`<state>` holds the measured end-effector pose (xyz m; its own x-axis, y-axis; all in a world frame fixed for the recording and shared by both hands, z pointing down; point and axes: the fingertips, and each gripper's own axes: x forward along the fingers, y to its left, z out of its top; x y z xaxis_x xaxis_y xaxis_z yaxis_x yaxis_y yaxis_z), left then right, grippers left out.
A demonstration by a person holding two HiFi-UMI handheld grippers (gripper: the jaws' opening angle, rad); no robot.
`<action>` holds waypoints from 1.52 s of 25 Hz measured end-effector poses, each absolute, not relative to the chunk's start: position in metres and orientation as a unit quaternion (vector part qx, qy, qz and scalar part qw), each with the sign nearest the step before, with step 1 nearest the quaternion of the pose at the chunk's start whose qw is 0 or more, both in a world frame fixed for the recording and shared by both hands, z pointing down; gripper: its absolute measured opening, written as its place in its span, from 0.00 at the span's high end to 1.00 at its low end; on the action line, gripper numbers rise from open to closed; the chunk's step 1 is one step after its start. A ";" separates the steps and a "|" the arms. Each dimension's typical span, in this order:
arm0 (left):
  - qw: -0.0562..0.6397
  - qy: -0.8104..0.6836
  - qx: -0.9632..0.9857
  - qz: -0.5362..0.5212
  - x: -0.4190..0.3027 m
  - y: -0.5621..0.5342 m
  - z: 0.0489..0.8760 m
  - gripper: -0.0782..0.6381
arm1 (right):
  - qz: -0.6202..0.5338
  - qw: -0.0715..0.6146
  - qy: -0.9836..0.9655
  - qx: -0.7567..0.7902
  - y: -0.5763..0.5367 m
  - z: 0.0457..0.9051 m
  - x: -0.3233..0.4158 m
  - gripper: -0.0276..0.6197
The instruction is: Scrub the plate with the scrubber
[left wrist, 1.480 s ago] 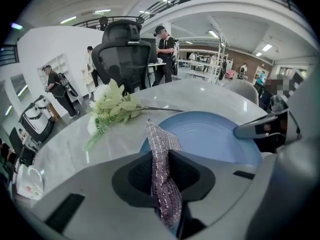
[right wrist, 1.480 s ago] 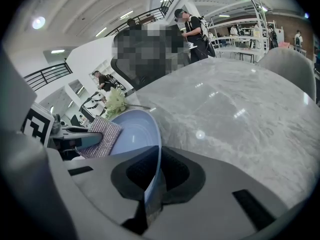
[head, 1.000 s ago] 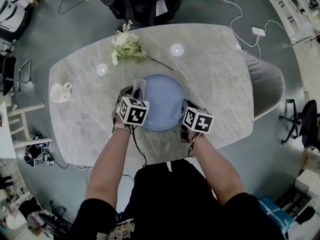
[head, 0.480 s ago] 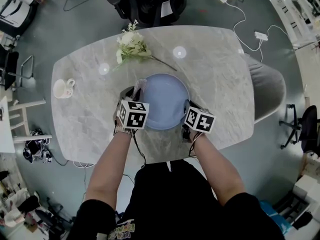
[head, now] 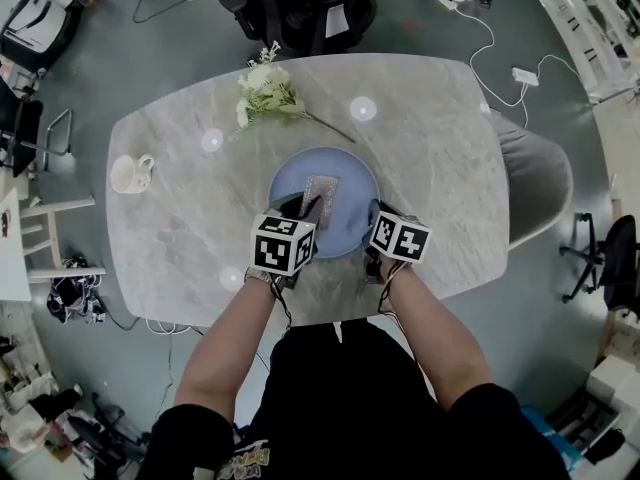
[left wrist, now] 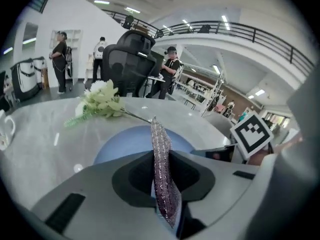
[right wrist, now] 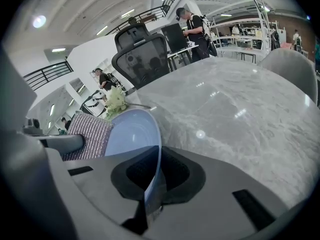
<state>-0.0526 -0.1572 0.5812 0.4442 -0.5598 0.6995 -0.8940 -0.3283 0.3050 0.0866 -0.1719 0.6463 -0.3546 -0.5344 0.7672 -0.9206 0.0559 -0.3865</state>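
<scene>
While the right tool (head: 374, 224) pinches the single plate (head: 352, 173), the left tool (head: 308, 210) grips the single scrubber (head: 322, 190).

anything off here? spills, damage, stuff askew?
No spill or damage. Only oddity: the flower sprig lies loose on the marble table, no vase. Right tongs clamp the blue plate by its rim; left tongs hold the scrubber over it.
</scene>
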 end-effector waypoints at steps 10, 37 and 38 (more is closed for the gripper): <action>0.394 -0.380 0.791 0.272 0.008 -0.131 0.615 0.77 | 0.439 0.222 -0.700 0.518 -0.175 0.646 0.086 0.92; 0.246 -0.448 0.747 0.425 -0.068 -0.145 0.634 0.76 | 0.432 0.227 -0.711 0.506 -0.175 0.652 0.084 0.91; 0.239 -0.451 0.745 0.430 -0.072 -0.146 0.633 0.76 | 0.433 0.226 -0.712 0.505 -0.175 0.653 0.083 0.91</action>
